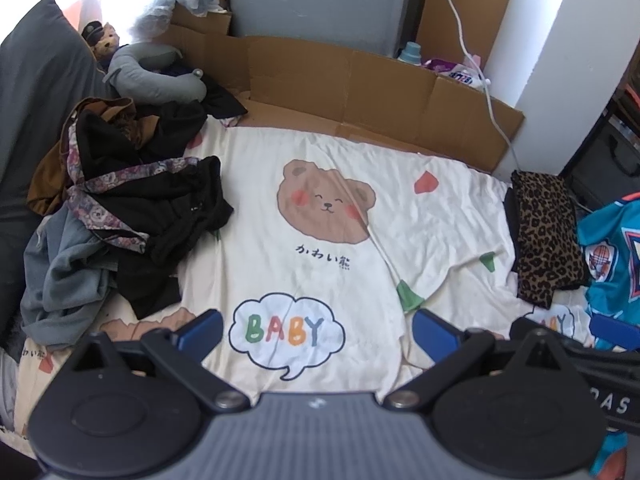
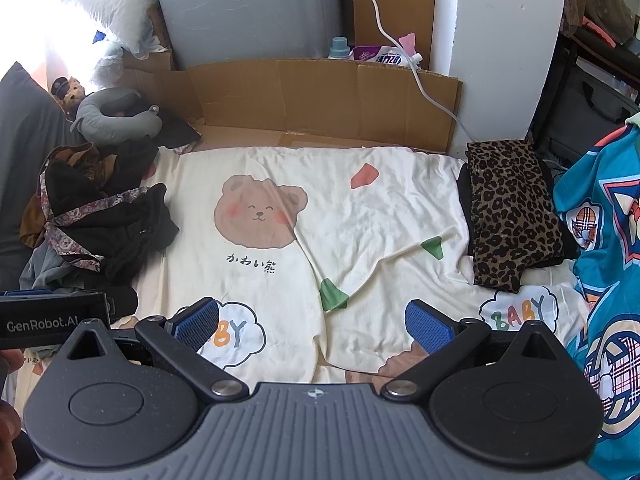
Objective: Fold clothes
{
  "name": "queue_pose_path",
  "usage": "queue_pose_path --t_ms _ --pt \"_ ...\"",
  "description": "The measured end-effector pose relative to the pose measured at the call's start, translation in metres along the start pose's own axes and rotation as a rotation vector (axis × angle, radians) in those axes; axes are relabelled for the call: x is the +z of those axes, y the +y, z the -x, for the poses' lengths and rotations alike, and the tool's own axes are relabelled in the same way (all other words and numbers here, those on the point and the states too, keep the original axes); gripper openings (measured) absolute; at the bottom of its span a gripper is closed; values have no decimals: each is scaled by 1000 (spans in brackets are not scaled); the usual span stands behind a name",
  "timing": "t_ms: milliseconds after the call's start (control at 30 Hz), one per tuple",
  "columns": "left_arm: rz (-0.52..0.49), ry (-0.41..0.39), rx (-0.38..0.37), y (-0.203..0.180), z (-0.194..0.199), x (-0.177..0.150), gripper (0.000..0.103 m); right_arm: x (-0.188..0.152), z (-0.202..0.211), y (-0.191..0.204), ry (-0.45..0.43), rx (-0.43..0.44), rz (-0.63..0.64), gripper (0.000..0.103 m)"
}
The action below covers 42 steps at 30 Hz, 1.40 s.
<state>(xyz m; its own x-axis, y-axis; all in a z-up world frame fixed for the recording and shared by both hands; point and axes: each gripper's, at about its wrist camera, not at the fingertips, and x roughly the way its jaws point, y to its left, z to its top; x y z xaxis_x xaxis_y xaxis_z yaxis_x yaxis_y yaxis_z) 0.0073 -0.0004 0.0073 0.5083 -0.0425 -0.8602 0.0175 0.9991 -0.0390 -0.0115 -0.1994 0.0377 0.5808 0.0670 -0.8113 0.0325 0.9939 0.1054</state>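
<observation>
A heap of unfolded clothes (image 1: 120,208) (image 2: 100,220), black, brown, grey and floral-trimmed, lies at the left of the cream bear-print bedsheet (image 1: 320,240) (image 2: 380,208). A folded leopard-print garment (image 1: 548,236) (image 2: 512,212) rests on a dark folded piece at the right. A teal printed jersey (image 1: 612,264) (image 2: 604,240) hangs at the far right. My left gripper (image 1: 318,330) hovers open over the sheet's "BABY" print, holding nothing. My right gripper (image 2: 312,322) is open too, above the sheet's near middle, with nothing between its blue pads.
A cardboard sheet (image 1: 360,92) (image 2: 320,100) lines the bed's far edge. A grey neck pillow (image 1: 156,76) (image 2: 116,116) and small plush bear (image 1: 104,40) sit at the back left. A white cable (image 2: 416,72) runs down beside the wall. Bottles (image 2: 340,48) stand behind the cardboard.
</observation>
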Motion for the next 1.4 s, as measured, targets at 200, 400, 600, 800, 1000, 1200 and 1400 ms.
queue_pose_path --t_ms 200,400,600,800,1000,1200,1400 --pt "13 -1 5 1 -3 3 102 2 -2 2 -5 5 2 102" --pt "42 39 4 5 -7 14 101 12 -6 4 -1 5 -16 102" --pt "44 50 -6 8 -2 29 101 17 -8 -2 9 25 -42 102" --pt "22 68 -5 14 2 44 101 22 -5 -6 8 48 -61 102" --pt "-52 24 13 22 18 68 101 27 -1 -12 5 65 -89 102" --pt "-117 -2 44 38 39 99 101 36 4 -14 23 106 -100 102" --pt "-153 -19 81 59 66 135 101 48 16 -6 16 136 -67 102"
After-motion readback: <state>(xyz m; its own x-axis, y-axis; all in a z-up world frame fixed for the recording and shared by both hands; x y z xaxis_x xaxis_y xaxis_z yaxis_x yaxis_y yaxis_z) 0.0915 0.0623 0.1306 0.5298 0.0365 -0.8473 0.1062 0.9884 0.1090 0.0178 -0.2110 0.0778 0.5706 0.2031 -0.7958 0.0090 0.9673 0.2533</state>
